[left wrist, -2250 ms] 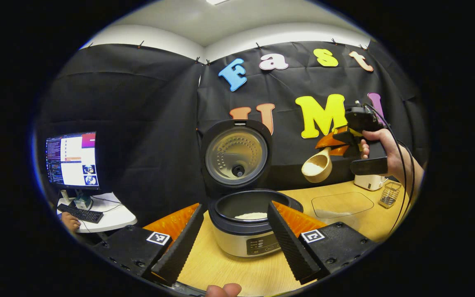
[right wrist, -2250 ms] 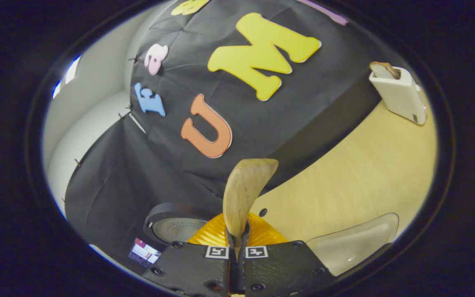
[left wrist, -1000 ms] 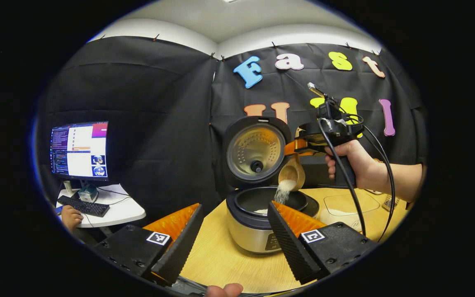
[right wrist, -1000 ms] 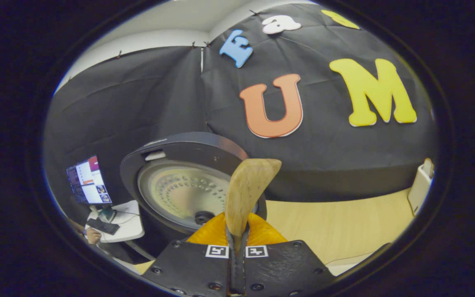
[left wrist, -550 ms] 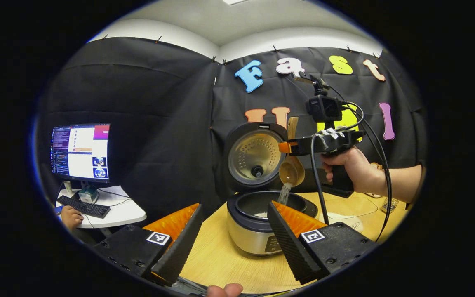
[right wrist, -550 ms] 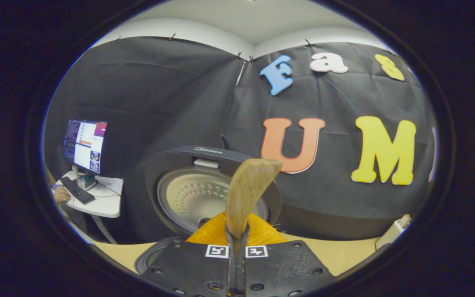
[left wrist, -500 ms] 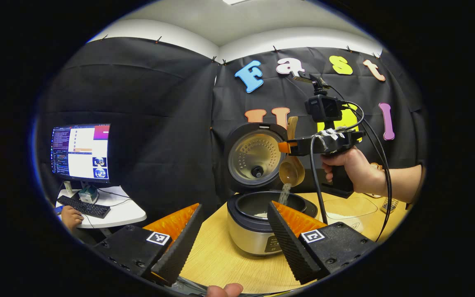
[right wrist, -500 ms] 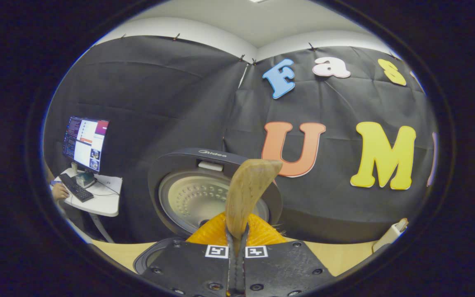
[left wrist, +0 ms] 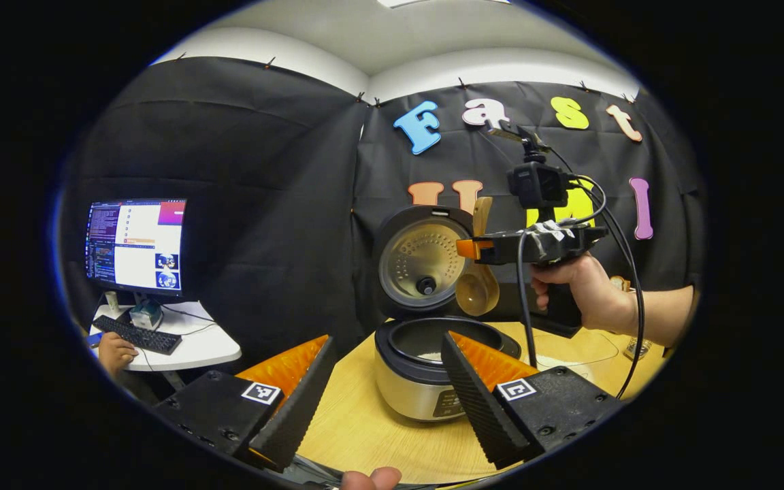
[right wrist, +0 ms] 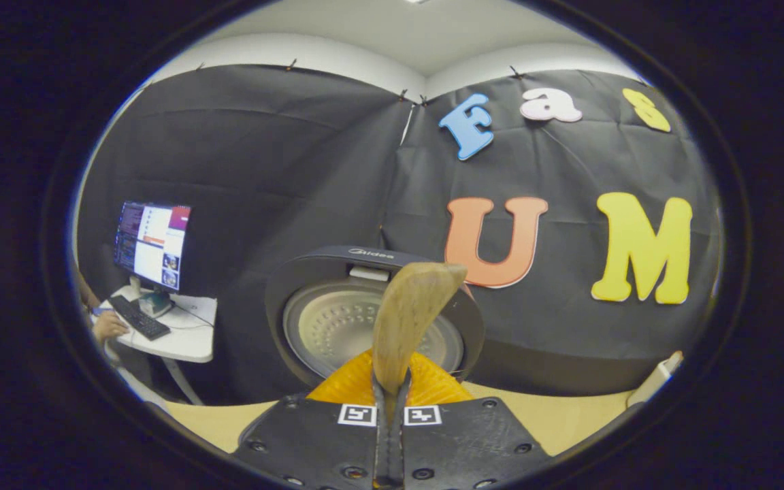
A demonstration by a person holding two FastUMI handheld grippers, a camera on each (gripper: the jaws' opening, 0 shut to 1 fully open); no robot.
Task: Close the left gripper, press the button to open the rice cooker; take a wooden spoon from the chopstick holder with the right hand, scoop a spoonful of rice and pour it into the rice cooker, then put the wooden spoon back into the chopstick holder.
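In the left gripper view, the left gripper [left wrist: 382, 395] sits at 6 o'clock with its two fingers wide apart and nothing between them. Past them the cooker [left wrist: 426, 381] stands on the table [left wrist: 365, 429], lid [left wrist: 422, 262] up, with a little white rice [left wrist: 433, 355] in the pot. A hand [left wrist: 586, 292] at 3 o'clock holds the right gripper [left wrist: 477, 248], which pinches the spoon [left wrist: 479, 272]. The spoon's light brown bowl hangs tipped above the pot. In the right gripper view, the right gripper [right wrist: 390, 408] is squeezed tight on the spoon [right wrist: 409, 320], and the handle end sticks up at 12 o'clock. A small brand word sits on the lid [right wrist: 371, 320], too tiny to read. A screen [left wrist: 137, 245] glows at 9 o'clock.
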